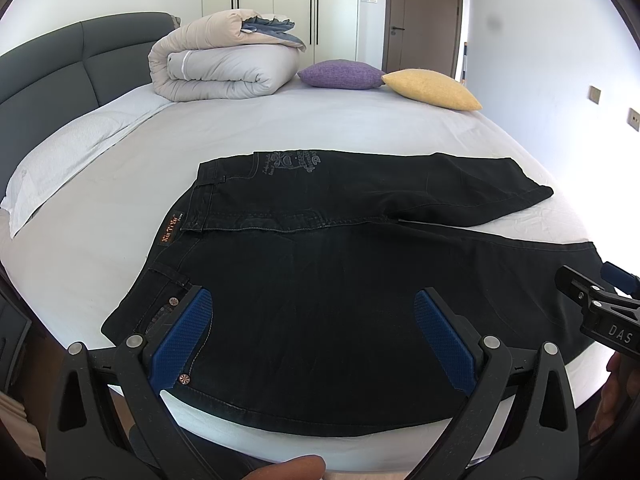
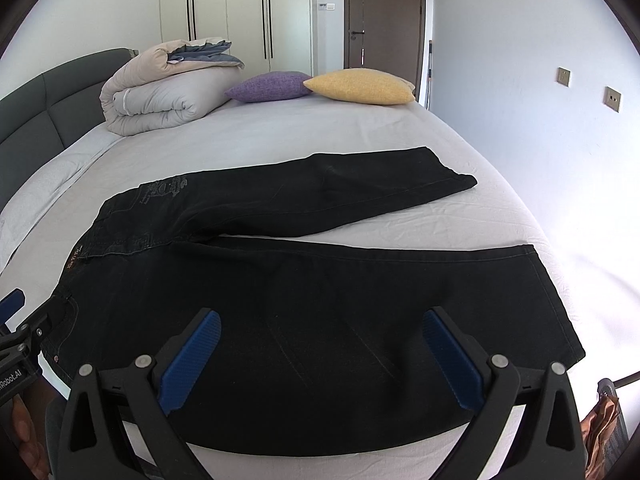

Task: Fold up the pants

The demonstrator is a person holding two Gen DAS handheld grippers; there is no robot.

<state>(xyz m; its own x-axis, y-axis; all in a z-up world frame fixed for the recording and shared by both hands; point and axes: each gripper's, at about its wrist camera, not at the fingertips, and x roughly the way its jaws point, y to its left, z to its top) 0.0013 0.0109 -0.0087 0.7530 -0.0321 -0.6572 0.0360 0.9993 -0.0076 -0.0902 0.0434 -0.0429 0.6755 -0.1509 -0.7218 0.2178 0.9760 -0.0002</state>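
Black jeans (image 1: 320,264) lie flat on the white bed, waistband to the left, both legs running right, the far leg angled away. They also show in the right wrist view (image 2: 304,288). My left gripper (image 1: 314,320) is open and empty, hovering over the near hip and pocket area by the waistband. My right gripper (image 2: 322,340) is open and empty, hovering over the near leg toward its hem. The right gripper also shows at the right edge of the left wrist view (image 1: 600,304), and the left gripper at the left edge of the right wrist view (image 2: 20,332).
The bed (image 1: 280,136) has a grey headboard (image 1: 60,68) at the left. A rolled duvet (image 1: 224,64), a purple cushion (image 1: 340,74) and a yellow cushion (image 1: 432,88) lie at its far side. Wardrobes and a door stand behind.
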